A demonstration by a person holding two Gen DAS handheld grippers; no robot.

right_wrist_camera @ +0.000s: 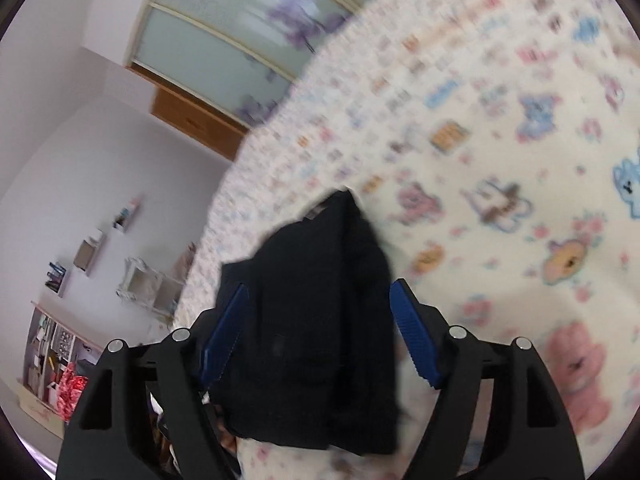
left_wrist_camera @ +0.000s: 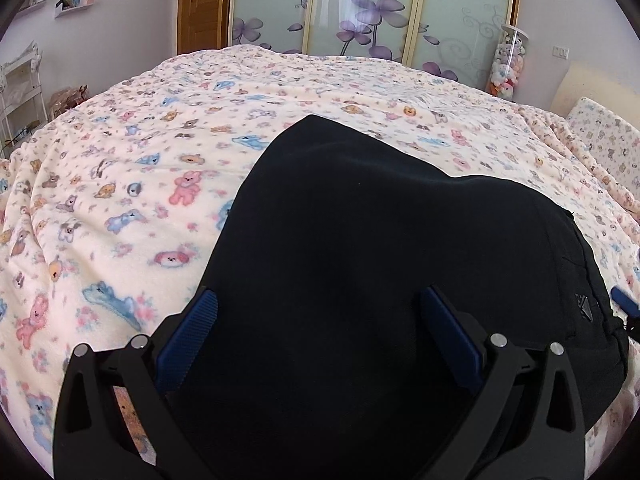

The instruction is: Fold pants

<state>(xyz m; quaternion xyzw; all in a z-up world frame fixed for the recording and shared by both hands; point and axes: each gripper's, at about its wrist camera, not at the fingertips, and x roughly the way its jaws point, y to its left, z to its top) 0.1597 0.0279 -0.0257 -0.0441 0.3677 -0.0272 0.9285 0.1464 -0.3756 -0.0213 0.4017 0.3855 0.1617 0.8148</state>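
The black pants (left_wrist_camera: pixel 380 240) lie spread on the cream teddy-bear blanket (left_wrist_camera: pixel 140 184), filling the lower middle of the left wrist view. My left gripper (left_wrist_camera: pixel 320 320) is open, its blue pads wide apart over the near edge of the pants. In the right wrist view, which is blurred and tilted, the pants (right_wrist_camera: pixel 316 320) show as a bunched dark mass between the fingers. My right gripper (right_wrist_camera: pixel 320 336) is open with its pads on either side of that fabric. A blue pad of the right gripper (left_wrist_camera: pixel 624 300) shows at the right edge of the left wrist view.
The bed's blanket extends far left and back. Sliding wardrobe doors (left_wrist_camera: pixel 360 8) with purple flowers stand behind the bed. A clear tube of plush toys (left_wrist_camera: pixel 506 64) stands at the back right. White shelves (left_wrist_camera: pixel 20 92) stand at the left wall.
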